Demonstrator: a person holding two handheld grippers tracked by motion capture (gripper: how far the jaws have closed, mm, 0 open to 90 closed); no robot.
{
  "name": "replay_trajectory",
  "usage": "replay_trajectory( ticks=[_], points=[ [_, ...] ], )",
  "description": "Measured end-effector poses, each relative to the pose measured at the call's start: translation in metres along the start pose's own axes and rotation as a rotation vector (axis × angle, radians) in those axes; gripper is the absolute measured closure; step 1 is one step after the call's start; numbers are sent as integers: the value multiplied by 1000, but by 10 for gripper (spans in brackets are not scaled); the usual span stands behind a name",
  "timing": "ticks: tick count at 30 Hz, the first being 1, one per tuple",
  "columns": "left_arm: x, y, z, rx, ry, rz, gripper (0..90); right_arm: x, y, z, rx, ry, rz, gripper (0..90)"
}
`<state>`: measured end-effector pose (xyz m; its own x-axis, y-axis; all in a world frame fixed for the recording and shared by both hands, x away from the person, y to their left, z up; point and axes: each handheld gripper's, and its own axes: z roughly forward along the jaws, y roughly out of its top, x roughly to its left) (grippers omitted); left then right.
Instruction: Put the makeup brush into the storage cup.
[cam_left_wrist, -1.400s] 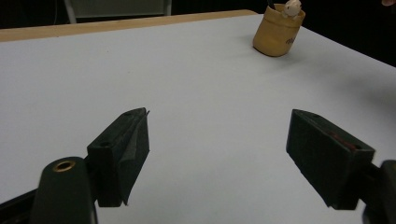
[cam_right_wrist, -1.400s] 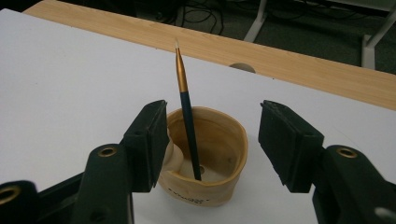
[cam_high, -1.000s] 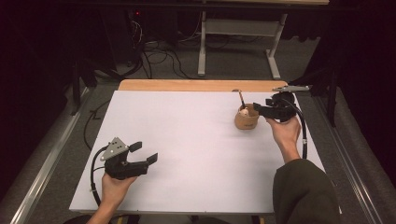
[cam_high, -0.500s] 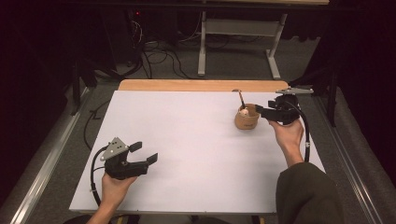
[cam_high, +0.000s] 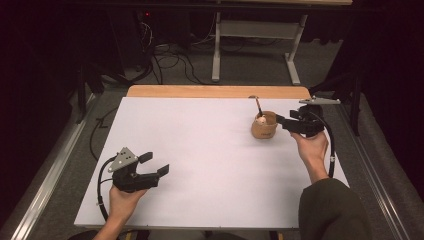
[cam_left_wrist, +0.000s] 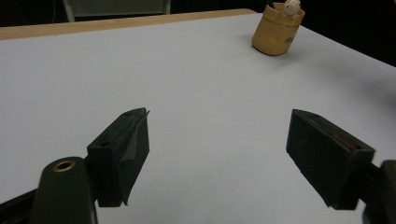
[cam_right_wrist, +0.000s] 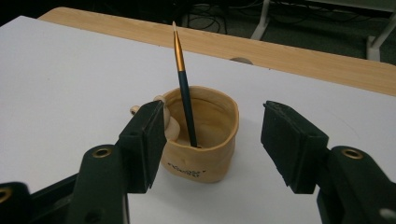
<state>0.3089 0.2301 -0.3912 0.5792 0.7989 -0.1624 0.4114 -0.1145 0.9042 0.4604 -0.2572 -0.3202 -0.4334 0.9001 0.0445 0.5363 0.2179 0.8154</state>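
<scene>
Right gripper (cam_right_wrist: 212, 140) jaws spread wide, nothing pinched. They sit just in front of the tan cup (cam_right_wrist: 201, 140), one jaw overlapping its left side in the right gripper view, the other off to its right with a gap; can't tell if the near jaw touches. In the high view the right gripper (cam_high: 285, 121) is just beside the tan cup (cam_high: 264, 126), at the right side of the mat toward the far edge. A paintbrush (cam_right_wrist: 183, 88) stands in the cup, dark handle, gold ferrule, leaning slightly, tip up. A small pale figure (cam_right_wrist: 170, 123) sits on the cup's rim, partly hidden by the left jaw.

Left gripper (cam_high: 157, 165) jaws also spread, empty, held over the near left of the mat, well apart from the cup. Nothing between it and the cup.

Surface: white mat (cam_high: 200, 150) on a wooden table (cam_high: 200, 91), wood strip showing along the far edge. Beyond: dark room, grey carpet, cables (cam_high: 165, 60) on the floor, metal desk legs (cam_high: 216, 50).
</scene>
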Motion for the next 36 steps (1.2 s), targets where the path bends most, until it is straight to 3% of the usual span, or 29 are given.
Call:
replay_trajectory(
  ticks=[22, 36],
  points=[
    [0, 0, 1, 5, -3, 3, 217, 0, -11, -14, -45, 25, 27, 386],
    [0, 0, 1, 7, -5, 0, 217, 6, -17, -25, -65, 56, 8, 380]
  ],
)
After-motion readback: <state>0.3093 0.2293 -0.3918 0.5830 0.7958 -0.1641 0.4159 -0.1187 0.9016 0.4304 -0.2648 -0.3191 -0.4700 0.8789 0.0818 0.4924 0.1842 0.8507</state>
